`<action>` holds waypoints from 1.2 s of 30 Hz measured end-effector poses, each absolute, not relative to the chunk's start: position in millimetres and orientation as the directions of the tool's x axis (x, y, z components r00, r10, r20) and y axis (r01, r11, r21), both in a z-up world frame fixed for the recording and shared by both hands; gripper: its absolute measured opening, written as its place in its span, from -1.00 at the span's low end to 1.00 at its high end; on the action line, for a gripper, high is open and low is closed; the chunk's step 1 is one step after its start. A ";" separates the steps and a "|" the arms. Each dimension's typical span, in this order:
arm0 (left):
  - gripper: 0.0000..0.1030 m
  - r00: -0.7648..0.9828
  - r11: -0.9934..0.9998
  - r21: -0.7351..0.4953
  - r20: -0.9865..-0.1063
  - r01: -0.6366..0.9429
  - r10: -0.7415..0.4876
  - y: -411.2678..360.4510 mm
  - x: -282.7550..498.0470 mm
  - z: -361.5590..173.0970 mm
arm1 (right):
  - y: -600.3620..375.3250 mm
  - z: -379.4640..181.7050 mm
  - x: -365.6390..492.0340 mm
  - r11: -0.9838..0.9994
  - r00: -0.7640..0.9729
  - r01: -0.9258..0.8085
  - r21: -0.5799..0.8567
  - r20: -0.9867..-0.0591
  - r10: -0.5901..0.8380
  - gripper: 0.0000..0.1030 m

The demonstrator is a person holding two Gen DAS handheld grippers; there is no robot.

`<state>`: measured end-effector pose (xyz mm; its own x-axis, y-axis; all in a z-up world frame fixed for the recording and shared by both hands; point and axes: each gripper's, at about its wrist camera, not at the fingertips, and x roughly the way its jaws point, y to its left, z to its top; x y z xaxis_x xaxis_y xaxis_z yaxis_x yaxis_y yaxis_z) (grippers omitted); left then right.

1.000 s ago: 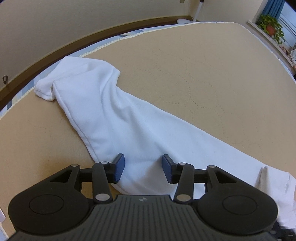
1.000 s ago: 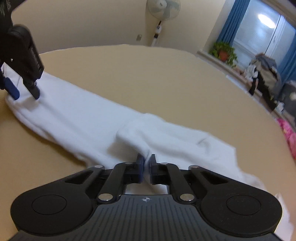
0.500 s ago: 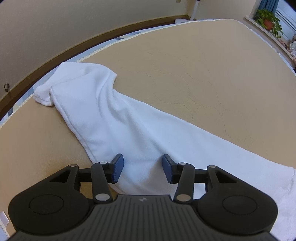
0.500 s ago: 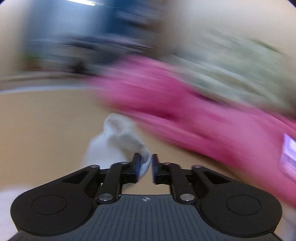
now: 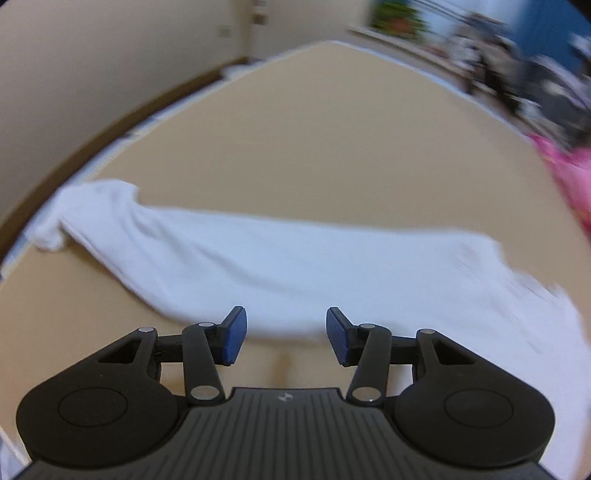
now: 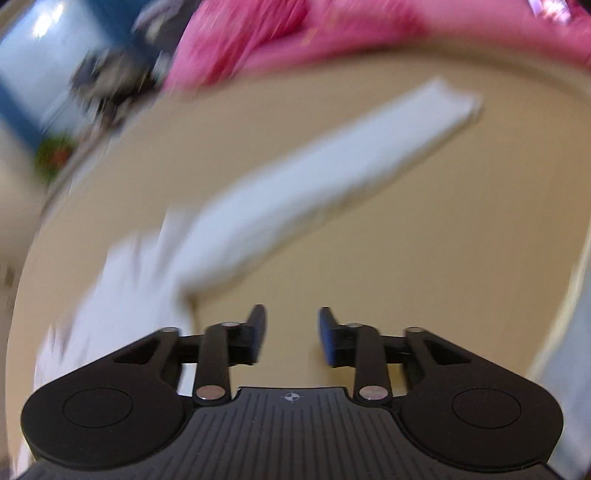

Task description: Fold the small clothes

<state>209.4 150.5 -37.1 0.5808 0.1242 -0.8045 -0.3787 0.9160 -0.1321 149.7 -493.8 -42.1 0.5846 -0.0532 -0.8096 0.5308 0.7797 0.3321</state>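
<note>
Right tool (image 6: pixel 289 334) released white garment (image 6: pixel 303 177), opening | left tool (image 5: pixel 285 334) raised, empty

A tan bed (image 5: pixel 332 140) fills both views, a cream wall (image 5: pixel 92 55) with dark baseboard at ten o'clock, a blurred potted plant (image 5: pixel 397 16) and blue curtain (image 5: pixel 546 33) toward one, pink bedding (image 6: pixel 295 33) at twelve.
</note>
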 end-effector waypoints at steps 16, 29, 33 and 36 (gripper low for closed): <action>-0.42 0.313 0.942 -0.231 -0.938 -0.243 -0.149 90.1 24.6 -123.5 | -400.4 -79.5 21.7 0.949 0.435 0.268 0.168 -0.900 0.036 -0.03; -0.89 0.388 0.988 -0.126 -0.918 -0.091 -0.082 74.2 -50.4 -91.0 | -428.5 -35.1 -39.0 0.862 0.563 0.384 0.330 -0.824 0.064 -0.91; -0.86 0.452 0.997 -0.004 -0.892 -0.071 0.029 57.9 -42.4 -84.8 | -407.6 -51.5 -30.0 0.918 0.462 0.374 0.134 -0.885 -0.059 -0.88; -0.76 0.549 0.999 -0.025 -0.836 -0.022 -0.008 48.7 -42.7 -68.0 | -394.4 -36.3 -30.4 0.929 0.559 0.366 0.056 -0.811 -0.171 -0.60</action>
